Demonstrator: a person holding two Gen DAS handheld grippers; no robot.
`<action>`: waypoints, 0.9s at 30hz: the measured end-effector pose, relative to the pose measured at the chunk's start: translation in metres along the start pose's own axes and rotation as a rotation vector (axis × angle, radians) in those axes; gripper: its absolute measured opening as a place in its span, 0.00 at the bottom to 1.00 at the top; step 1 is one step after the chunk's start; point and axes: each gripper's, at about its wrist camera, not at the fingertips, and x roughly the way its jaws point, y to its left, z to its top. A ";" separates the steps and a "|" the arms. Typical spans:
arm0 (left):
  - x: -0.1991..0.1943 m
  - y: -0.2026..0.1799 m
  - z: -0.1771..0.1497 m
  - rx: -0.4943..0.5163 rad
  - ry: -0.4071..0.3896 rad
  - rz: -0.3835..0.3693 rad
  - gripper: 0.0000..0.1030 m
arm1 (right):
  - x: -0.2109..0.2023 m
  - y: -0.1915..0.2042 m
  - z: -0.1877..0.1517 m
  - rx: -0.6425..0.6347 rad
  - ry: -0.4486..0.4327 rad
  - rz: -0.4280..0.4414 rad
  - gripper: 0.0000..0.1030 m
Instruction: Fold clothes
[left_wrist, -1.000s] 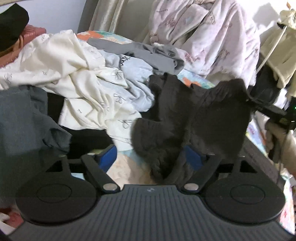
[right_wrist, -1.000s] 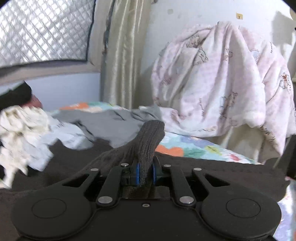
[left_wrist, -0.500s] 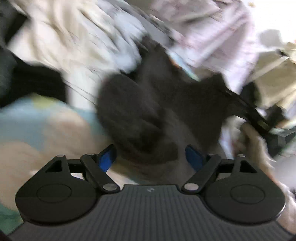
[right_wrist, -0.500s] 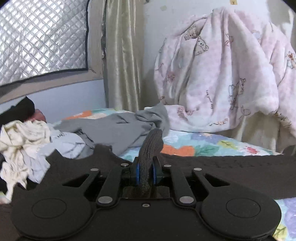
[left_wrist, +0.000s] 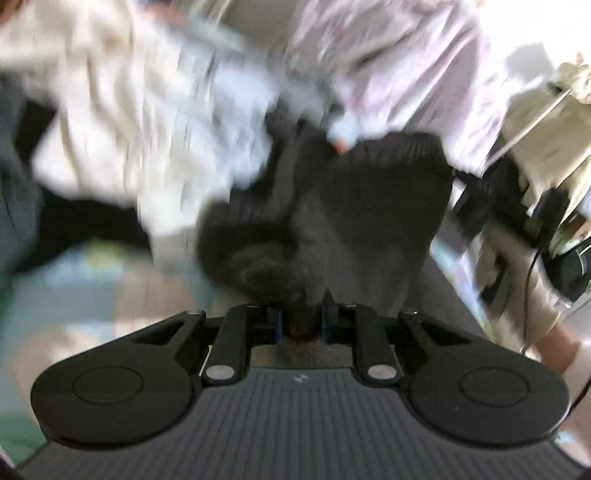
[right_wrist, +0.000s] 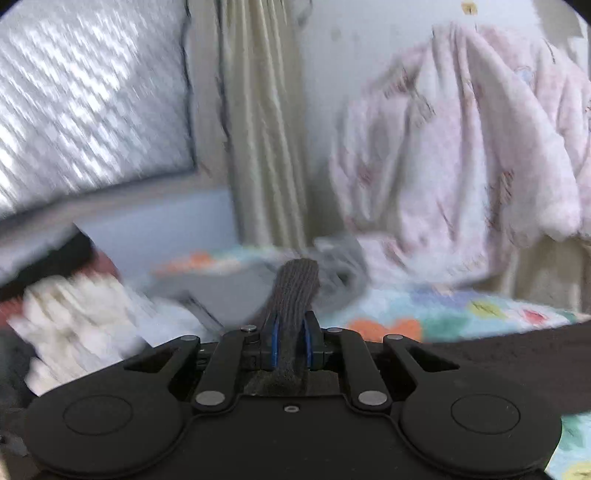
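A dark grey knitted garment (left_wrist: 369, 206) lies bunched on the bed in the left wrist view, blurred by motion. My left gripper (left_wrist: 301, 317) is low at its near edge. Its jaws are closing, and the blue pads press a thick fold of the knit between them. In the right wrist view my right gripper (right_wrist: 290, 332) is shut on another part of the same dark garment (right_wrist: 297, 284). A ribbed strip stands up from between its pads. More of the knit stretches away to the right (right_wrist: 517, 354).
A cream and pale blue clothes pile (left_wrist: 129, 110) lies to the left. A pink blanket (right_wrist: 461, 147) hangs behind, beside a beige curtain (right_wrist: 266, 129) and a quilted silver panel (right_wrist: 92, 92). A grey garment (right_wrist: 221, 291) rests on the colourful bed sheet (right_wrist: 461, 314). A person's hand (left_wrist: 517, 266) is at the right.
My left gripper dropped toward the dark garment and its jaws went from wide apart to pinched on the fold. My right gripper kept its grip and shifted sideways a little.
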 end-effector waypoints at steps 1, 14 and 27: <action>0.004 0.000 -0.004 0.001 0.018 0.021 0.17 | 0.009 0.000 -0.005 -0.019 0.043 -0.033 0.14; 0.007 0.002 -0.003 0.033 0.016 0.117 0.35 | 0.003 0.019 -0.036 -0.014 0.253 -0.046 0.44; -0.043 -0.014 0.000 0.040 -0.090 -0.019 0.53 | -0.050 0.022 -0.067 0.137 0.090 -0.068 0.58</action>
